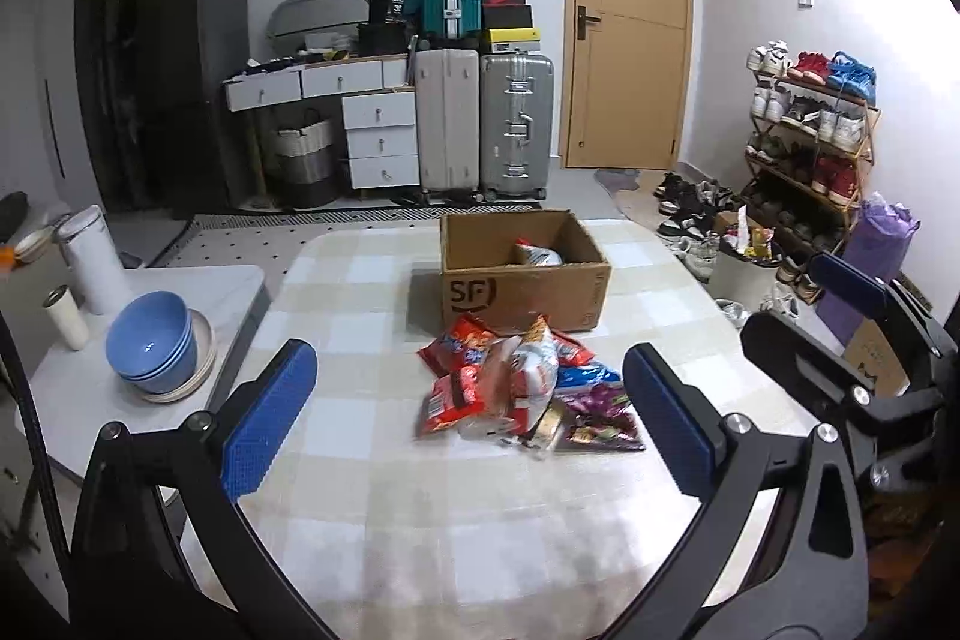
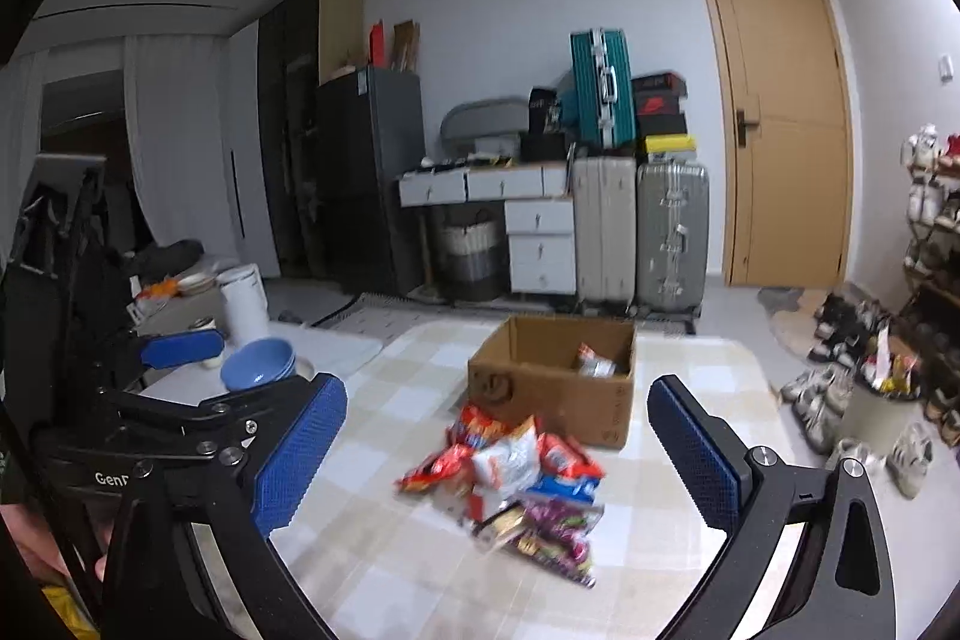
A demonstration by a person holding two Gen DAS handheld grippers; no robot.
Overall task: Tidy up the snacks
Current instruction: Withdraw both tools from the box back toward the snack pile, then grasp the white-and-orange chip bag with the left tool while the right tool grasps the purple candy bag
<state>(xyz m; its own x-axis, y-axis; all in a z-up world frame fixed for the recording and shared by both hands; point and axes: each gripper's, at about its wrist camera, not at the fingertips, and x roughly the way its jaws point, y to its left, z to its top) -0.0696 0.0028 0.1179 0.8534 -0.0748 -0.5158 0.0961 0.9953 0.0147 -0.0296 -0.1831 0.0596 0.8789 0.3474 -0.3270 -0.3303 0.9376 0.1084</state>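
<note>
- Both tools, left tool (image 1: 471, 427) & right tool (image 2: 495, 460), gape wide, nothing held.
- Pick one pkt off the heap of crinkly red, white & blue snack packets (image 1: 522, 388); pinch an edge.
- Drop it in the open brown cardboard box (image 1: 522, 280) on the counter w/ checked cloth (image 1: 360, 490).

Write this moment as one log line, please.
left gripper: open, empty | right gripper: open, empty | snack pile: on table | box: one snack inside

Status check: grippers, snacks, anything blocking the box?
Left gripper and right gripper open, empty. Snack pile on table, one packet in cardboard box. Path clear.
</note>
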